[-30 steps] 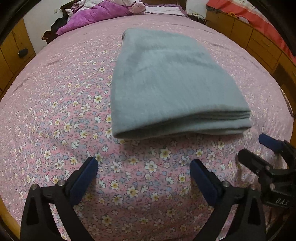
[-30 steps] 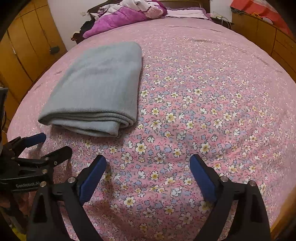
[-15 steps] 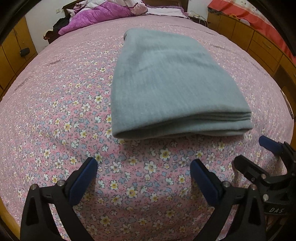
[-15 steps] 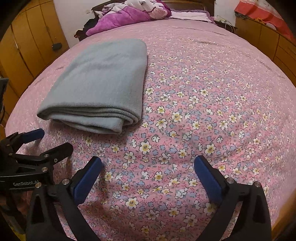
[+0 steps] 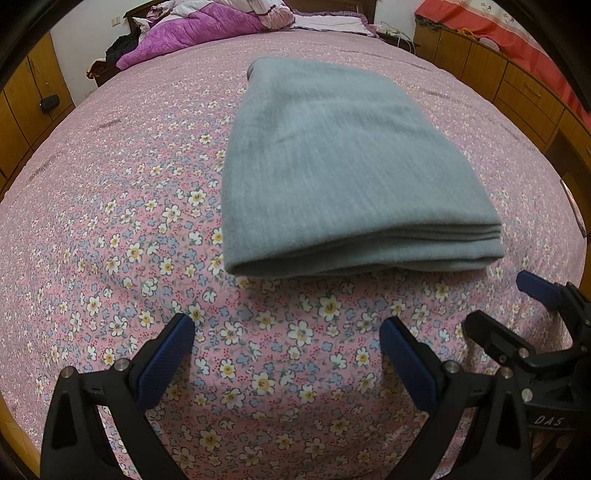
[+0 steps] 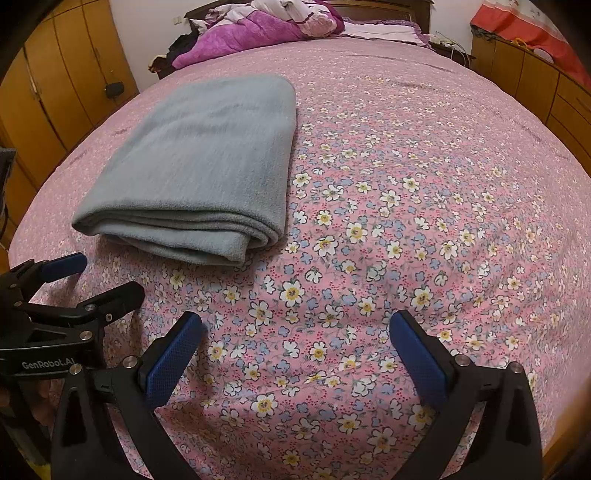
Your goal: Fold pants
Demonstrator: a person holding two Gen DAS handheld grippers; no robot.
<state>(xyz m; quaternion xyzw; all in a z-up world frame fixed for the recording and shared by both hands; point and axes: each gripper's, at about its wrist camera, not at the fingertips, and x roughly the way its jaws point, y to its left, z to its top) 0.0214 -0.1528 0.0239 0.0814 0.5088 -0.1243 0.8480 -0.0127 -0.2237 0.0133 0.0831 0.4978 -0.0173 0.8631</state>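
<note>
The grey pants [image 5: 343,166] lie folded into a thick rectangle on the pink flowered bedspread [image 5: 110,221], stacked layer edges toward me. My left gripper [image 5: 286,325] hovers open just in front of that near edge, with nothing between its blue pads. In the right wrist view the pants [image 6: 207,162] sit up and to the left. My right gripper [image 6: 297,319] stands wide open over bare bedspread, to the right of the pile and holding nothing. Each gripper shows in the other's view: the right one [image 5: 498,299] and the left one [image 6: 107,275].
A purple quilt and crumpled bedding [image 6: 258,29] are heaped at the head of the bed. Wooden wardrobes [image 6: 55,92] line the left side. Wooden cabinets [image 5: 517,85] with a red cloth on top run along the right. The bed's near edge lies just below both grippers.
The right gripper's jaws have spread a little wider and its view has shifted slightly. The left gripper and the pants have stayed where they were.
</note>
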